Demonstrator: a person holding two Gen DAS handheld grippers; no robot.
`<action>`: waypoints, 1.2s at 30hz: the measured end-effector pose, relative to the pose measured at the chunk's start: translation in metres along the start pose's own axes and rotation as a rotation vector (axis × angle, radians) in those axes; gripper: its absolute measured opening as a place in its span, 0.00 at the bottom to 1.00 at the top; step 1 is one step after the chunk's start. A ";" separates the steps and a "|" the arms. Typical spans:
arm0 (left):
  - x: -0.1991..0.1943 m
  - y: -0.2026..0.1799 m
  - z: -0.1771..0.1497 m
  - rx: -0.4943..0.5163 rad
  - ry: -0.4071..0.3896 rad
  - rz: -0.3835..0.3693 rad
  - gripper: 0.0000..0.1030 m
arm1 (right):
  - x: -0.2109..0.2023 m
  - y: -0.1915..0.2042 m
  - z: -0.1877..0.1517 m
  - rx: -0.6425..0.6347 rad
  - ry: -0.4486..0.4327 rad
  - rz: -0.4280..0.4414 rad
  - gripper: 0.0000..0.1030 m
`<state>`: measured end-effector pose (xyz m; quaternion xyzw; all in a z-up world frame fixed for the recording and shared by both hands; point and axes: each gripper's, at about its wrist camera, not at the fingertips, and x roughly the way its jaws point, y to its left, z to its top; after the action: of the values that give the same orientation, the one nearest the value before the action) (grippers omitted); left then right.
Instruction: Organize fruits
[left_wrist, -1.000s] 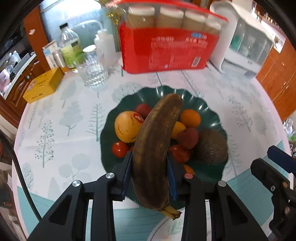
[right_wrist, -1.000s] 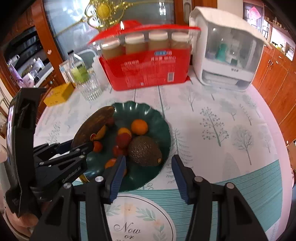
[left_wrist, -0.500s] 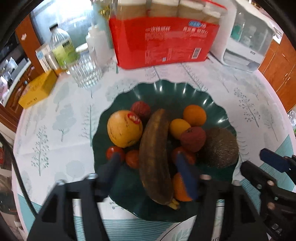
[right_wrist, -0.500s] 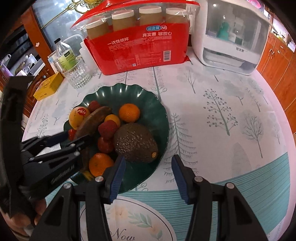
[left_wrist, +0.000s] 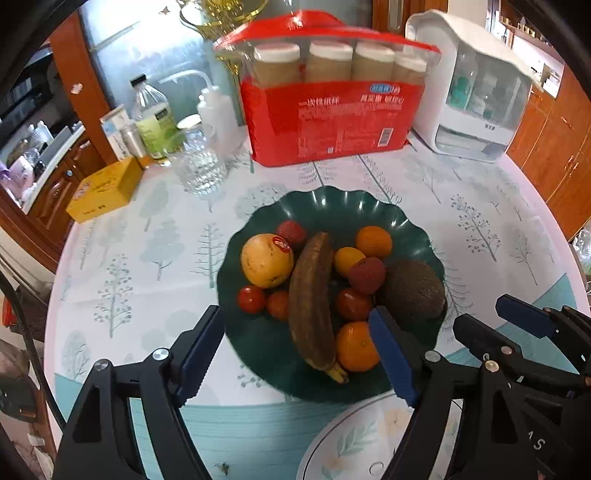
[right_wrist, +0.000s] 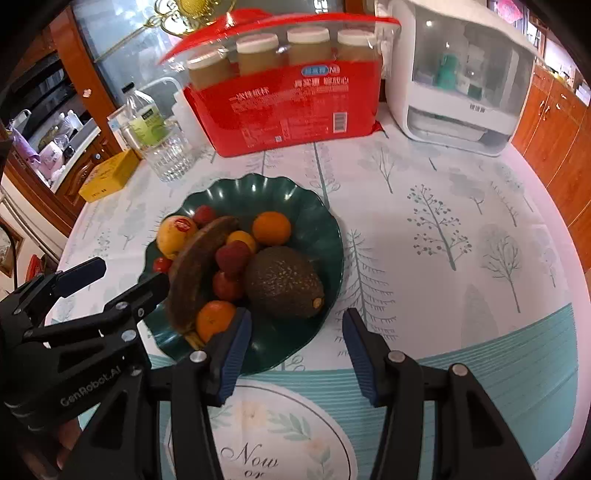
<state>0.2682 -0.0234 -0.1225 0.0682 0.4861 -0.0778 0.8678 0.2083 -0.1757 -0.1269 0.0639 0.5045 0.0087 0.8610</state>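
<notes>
A brown overripe banana (left_wrist: 312, 299) lies on the dark green scalloped plate (left_wrist: 332, 206) among a yellow apple (left_wrist: 266, 260), oranges, small red fruits and an avocado (left_wrist: 412, 291). My left gripper (left_wrist: 297, 350) is open and empty, just above the plate's near edge. My right gripper (right_wrist: 297, 350) is open and empty at the plate's near right edge, close to the avocado (right_wrist: 282, 282). The banana (right_wrist: 195, 269) and plate (right_wrist: 321, 236) show in the right wrist view too.
A red pack of paper cups (left_wrist: 332, 118), a white appliance (left_wrist: 476, 96), a glass (left_wrist: 199, 170), bottles and a yellow box (left_wrist: 105, 188) stand at the table's back. A round floral mat (right_wrist: 280, 435) lies in front of the plate.
My left gripper let go of the banana, which now lies on the plate. The gripper opened wide and drew back. My right gripper stayed open.
</notes>
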 end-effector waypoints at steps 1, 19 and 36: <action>-0.006 0.000 -0.002 -0.003 -0.009 0.003 0.78 | -0.005 0.001 -0.001 -0.005 -0.006 0.001 0.51; -0.130 -0.015 -0.073 -0.087 -0.120 0.020 0.78 | -0.105 -0.008 -0.068 -0.018 -0.073 0.041 0.51; -0.199 -0.024 -0.151 -0.144 -0.064 0.035 0.84 | -0.178 -0.013 -0.140 -0.038 -0.075 0.082 0.51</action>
<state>0.0350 -0.0034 -0.0322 0.0114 0.4611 -0.0297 0.8868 -0.0012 -0.1882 -0.0418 0.0683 0.4685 0.0512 0.8793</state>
